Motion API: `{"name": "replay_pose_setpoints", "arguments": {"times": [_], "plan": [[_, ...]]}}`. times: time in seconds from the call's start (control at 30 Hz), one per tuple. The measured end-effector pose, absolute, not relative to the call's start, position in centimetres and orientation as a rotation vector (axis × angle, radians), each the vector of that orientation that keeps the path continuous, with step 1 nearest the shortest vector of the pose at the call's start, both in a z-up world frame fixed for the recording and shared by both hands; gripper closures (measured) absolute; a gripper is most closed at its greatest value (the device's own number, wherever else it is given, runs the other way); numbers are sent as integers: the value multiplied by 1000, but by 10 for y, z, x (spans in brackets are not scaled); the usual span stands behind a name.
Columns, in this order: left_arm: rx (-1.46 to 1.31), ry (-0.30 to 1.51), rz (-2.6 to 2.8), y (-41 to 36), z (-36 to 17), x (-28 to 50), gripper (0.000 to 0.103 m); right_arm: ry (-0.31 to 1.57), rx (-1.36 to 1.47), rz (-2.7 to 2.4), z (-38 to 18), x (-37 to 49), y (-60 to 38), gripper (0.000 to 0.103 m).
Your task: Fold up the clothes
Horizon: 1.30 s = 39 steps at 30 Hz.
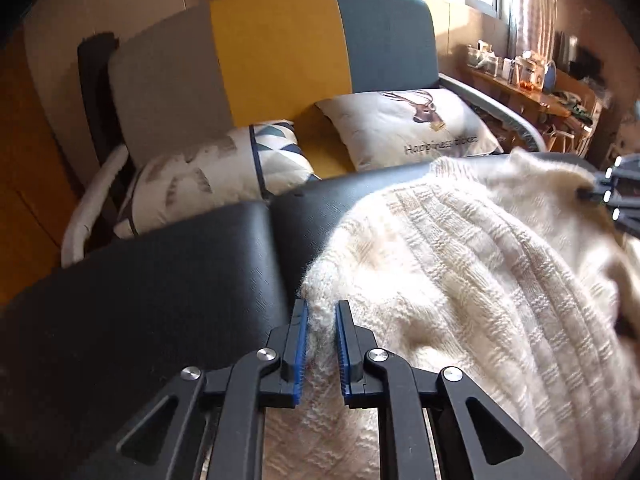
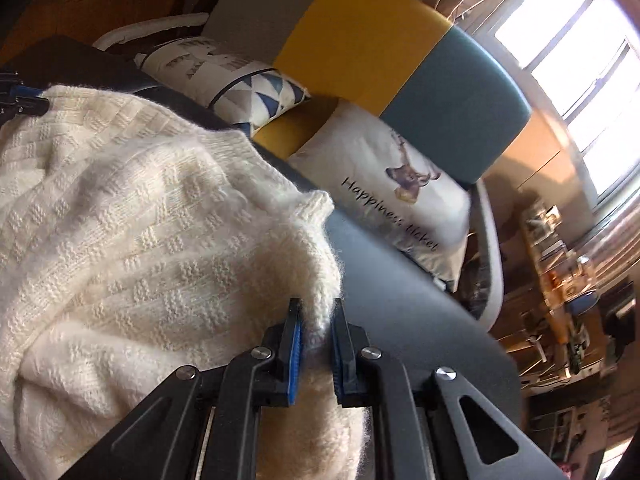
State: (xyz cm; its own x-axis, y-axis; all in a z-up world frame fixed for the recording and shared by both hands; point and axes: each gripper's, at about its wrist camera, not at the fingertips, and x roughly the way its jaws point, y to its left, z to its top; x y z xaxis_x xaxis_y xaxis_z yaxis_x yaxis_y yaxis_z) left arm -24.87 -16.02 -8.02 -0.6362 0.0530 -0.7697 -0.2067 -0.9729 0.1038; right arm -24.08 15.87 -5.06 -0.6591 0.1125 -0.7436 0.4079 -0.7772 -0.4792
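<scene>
A cream knitted sweater (image 1: pixel 460 264) lies bunched on a dark table (image 1: pixel 160 280). My left gripper (image 1: pixel 322 316) is shut on the sweater's left edge, with fuzzy knit pinched between its blue pads. In the right wrist view the same sweater (image 2: pixel 132 216) fills the left half, and my right gripper (image 2: pixel 316 312) is shut on its right corner. The right gripper (image 1: pixel 612 192) shows at the far right of the left wrist view, holding the far edge. The left gripper (image 2: pixel 20 100) appears at the far left of the right wrist view.
Behind the table (image 2: pixel 400 304) stands a sofa (image 1: pixel 280 52) with grey, yellow and teal panels. On the sofa lie a deer-print cushion (image 1: pixel 412 128) and a triangle-pattern cushion (image 1: pixel 224 168). A cluttered wooden shelf (image 1: pixel 528 80) runs along the window wall on the right.
</scene>
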Motion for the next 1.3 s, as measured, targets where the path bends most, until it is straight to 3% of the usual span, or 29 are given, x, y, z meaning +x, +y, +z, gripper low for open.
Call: {"name": "replay_pose_setpoints", "arguments": {"times": [0.13,0.3,0.47,0.63,0.8,0.9,1.07,1.17,1.23,1.27,1.3], "plan": [[-1352,308,2705,-163,-90,-273,89,1026,1259,-2557,-67,-279,167,92],[-1491,263,2685,-167,-108,-298,82,872,1450,-2508,-104,-312,184,82],[-1476,-19,2741,-192,-83,-275,73,636,1383,-2588,-77,-288,211,78],[-1408,-482,2624,-223,-68,-203,50,341,1274,-2561,-30,-211,254,71],[-1415,-685,2477,-220,-85,-109,49,253,1337,-2515,-33,-110,291,59],[-1449,-733,2433,-211,-98,-62,49,325,1419,-2502,-53,-59,302,56],[-1475,-759,2397,-191,-108,-16,47,465,1503,-2551,-94,-9,310,56],[-1497,-767,2374,-177,-114,-5,44,446,1549,-2597,-116,-2,315,56],[-1512,-732,2373,-166,-118,0,44,425,1521,-2663,-115,0,315,66],[-1507,-696,2401,-161,-118,5,43,425,1523,-2682,-114,-1,315,79],[-1503,-654,2419,-156,-118,8,40,423,1523,-2697,-113,-2,315,84]]}}
